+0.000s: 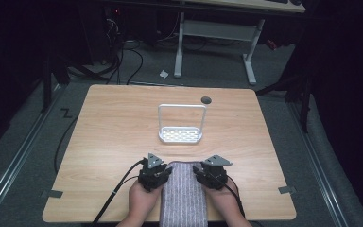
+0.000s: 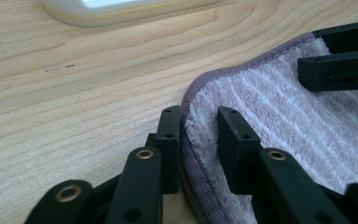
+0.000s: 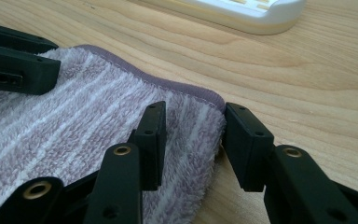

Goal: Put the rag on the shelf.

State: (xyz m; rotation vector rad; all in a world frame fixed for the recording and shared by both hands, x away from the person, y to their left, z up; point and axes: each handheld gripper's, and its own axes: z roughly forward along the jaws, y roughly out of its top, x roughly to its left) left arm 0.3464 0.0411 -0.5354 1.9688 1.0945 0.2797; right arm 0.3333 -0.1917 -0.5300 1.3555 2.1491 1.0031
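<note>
Striped towel (image 1: 183, 194) lies at lower centre of the surface (image 1: 113, 142); left tool (image 1: 154, 176) and right tool (image 1: 211, 176) each straddle a far corner, jaws parted, not yet clamped. Judged soft, light, limp; best held at the hemmed corners.

We see a fluffy, striped lilac terry towel (image 3: 74, 135) with a stitched hem, a matt pale wood-grain table (image 2: 74, 93), a smooth white plastic rack (image 1: 180, 135), and matt black plastic gripper jaws with brass-coloured rivets.

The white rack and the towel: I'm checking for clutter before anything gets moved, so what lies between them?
Bare wood. In the high view, nothing sits on the table between the white rack and the towel.
</note>
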